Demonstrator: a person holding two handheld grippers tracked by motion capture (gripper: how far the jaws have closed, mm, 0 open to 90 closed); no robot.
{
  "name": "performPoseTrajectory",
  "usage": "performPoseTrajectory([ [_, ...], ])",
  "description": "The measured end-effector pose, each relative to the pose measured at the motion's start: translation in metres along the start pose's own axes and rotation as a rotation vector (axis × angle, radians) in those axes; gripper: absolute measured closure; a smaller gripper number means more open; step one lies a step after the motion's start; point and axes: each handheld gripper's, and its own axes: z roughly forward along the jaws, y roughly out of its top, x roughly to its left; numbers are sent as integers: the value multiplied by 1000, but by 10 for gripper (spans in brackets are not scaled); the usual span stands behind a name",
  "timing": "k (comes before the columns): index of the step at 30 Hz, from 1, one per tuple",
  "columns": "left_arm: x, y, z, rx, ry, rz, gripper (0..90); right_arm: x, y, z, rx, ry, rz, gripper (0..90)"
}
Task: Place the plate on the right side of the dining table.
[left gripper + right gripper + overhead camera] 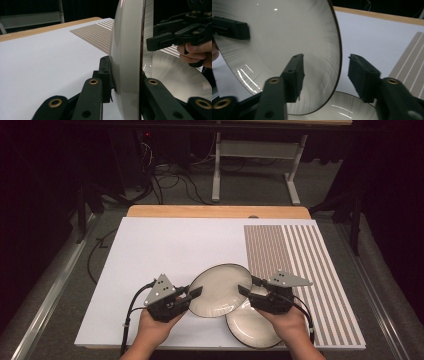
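Observation:
A cream plate with a dark rim (220, 287) is held tilted above the white board. My left gripper (195, 292) is shut on its left rim; in the left gripper view the plate (127, 50) stands edge-on between the pads. My right gripper (245, 287) straddles the plate's right rim. In the right gripper view the rim (340, 57) runs between the two fingers, with a clear gap to the right finger (362, 75), so the right gripper (326, 57) is open. A second, matching plate (255, 325) lies flat on the board under the right hand.
The white board (160, 250) covers most of the wooden table (215, 211). A brown-and-white striped mat (300, 255) lies along its right side. Beyond the table are a carpeted floor, cables (165, 180) and the legs of another table (216, 175).

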Motion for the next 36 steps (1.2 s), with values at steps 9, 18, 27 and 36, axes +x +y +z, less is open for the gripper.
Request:
performPoseTrajectory([
  [9, 3, -1, -1, 10, -6, -5, 771, -1, -3, 3, 19, 21, 10, 713],
  [18, 3, -2, 0, 4, -9, -37, 774, -7, -5, 3, 18, 35, 68, 830],
  [27, 2, 6, 1, 0, -6, -52, 784, -7, -1, -5, 6, 42, 74, 855],
  [36, -2, 32, 20, -9, -19, -21, 772, -18, 12, -29, -43, -6, 48, 864],
])
